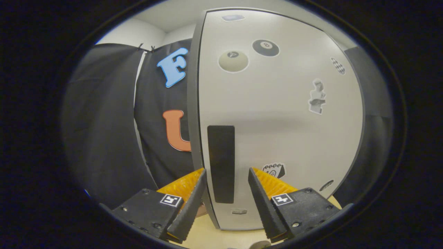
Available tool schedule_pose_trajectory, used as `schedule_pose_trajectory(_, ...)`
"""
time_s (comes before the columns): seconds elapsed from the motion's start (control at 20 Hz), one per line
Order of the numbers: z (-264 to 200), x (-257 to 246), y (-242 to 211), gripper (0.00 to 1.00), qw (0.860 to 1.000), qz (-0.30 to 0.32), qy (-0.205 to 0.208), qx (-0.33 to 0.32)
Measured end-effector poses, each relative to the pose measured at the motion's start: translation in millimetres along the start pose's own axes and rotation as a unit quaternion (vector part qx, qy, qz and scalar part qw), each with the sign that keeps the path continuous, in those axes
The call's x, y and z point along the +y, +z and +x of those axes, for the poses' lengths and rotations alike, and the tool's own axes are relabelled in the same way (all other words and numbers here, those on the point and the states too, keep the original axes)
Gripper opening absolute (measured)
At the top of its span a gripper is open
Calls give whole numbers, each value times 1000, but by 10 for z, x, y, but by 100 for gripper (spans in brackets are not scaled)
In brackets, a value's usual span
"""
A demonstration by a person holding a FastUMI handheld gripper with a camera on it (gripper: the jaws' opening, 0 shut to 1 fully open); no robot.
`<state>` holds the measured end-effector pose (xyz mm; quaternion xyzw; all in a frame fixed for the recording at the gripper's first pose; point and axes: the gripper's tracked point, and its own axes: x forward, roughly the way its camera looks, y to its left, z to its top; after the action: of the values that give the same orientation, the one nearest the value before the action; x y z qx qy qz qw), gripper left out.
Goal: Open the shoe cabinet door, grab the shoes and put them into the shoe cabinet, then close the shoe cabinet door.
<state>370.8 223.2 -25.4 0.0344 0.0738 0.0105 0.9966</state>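
The gripper (226, 173) faces a closed white shoe cabinet door (287, 138) — fingers spread apart, the door's dark vertical handle (220, 162) between them, not clamped.

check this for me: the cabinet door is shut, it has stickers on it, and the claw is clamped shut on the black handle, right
Not quite. The claw is open, not clamped: its fingers stand apart on either side of the black handle without pressing on it, as the gripper view shows. The rest holds: the cabinet door looks shut and carries stickers.
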Motion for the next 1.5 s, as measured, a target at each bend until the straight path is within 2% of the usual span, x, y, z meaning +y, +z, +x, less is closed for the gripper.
schedule_pose_trajectory(0.05,40,2,5,70,1000,5,1,-1)
schedule_pose_trajectory(0.1,64,46,-9,65,1000,7,8,2)
schedule_pose_trajectory(0.25,80,75,-14,40,1000,-2,-4,6)
schedule_pose_trajectory(0.35,47,58,-17,37,1000,-9,-7,13)
schedule_pose_trajectory(0.55,-128,56,-63,30,1000,-5,16,21)
schedule_pose_trajectory(0.75,-755,-42,-140,28,999,-11,43,14)
schedule_pose_trajectory(0.95,-1509,-320,-261,26,998,-18,52,5)
schedule_pose_trajectory(1.25,-2465,-1054,-398,24,1000,-19,24,-3)
schedule_pose_trajectory(1.5,-2962,-1746,-435,18,999,-30,-11,-8)
